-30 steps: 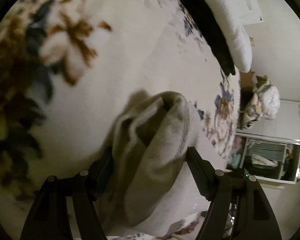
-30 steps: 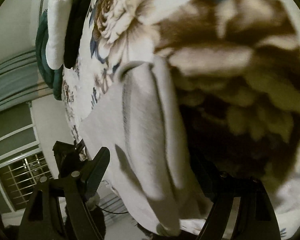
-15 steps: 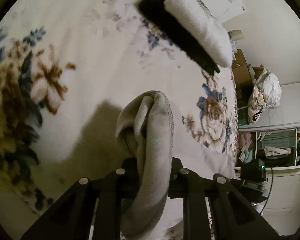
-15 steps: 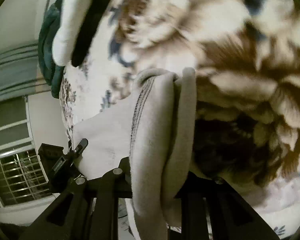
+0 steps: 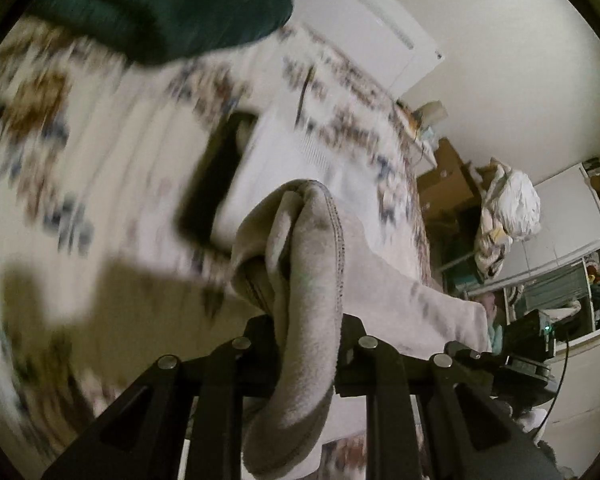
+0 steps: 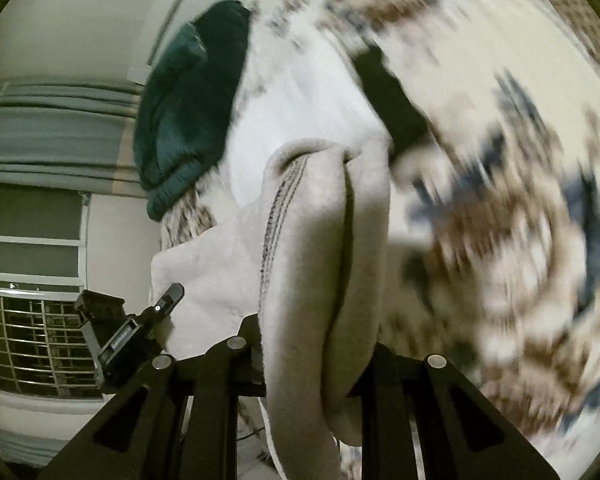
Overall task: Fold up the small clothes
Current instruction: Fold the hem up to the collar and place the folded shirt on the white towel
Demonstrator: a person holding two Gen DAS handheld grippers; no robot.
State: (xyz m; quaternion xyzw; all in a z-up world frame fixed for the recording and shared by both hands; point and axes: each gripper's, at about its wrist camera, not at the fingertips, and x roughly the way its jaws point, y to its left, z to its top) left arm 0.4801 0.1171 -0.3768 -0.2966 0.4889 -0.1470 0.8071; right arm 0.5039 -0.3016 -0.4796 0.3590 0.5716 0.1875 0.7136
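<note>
A small beige garment with a stitched hem is bunched in both grippers. My left gripper point(image 5: 308, 332) is shut on one bunched edge of the beige garment point(image 5: 312, 264), lifted above the floral bedspread point(image 5: 80, 168). My right gripper point(image 6: 316, 344) is shut on another edge of the beige garment point(image 6: 320, 240), which hangs down between the jaws. The cloth stretches between the two grippers. Both views are motion-blurred.
Folded white point(image 5: 292, 152) and black point(image 5: 212, 184) clothes lie on the bed ahead, shown also in the right wrist view as white point(image 6: 300, 96) and black point(image 6: 388, 92). A dark green pillow point(image 6: 188, 108) lies at the bed's far end. Shelves and a cloth bundle point(image 5: 508, 208) stand at the right.
Both grippers closed on the beige garment, then lifted it and swung toward the folded white and black clothes, which now look nearer. The green pillow has come into the left view.
</note>
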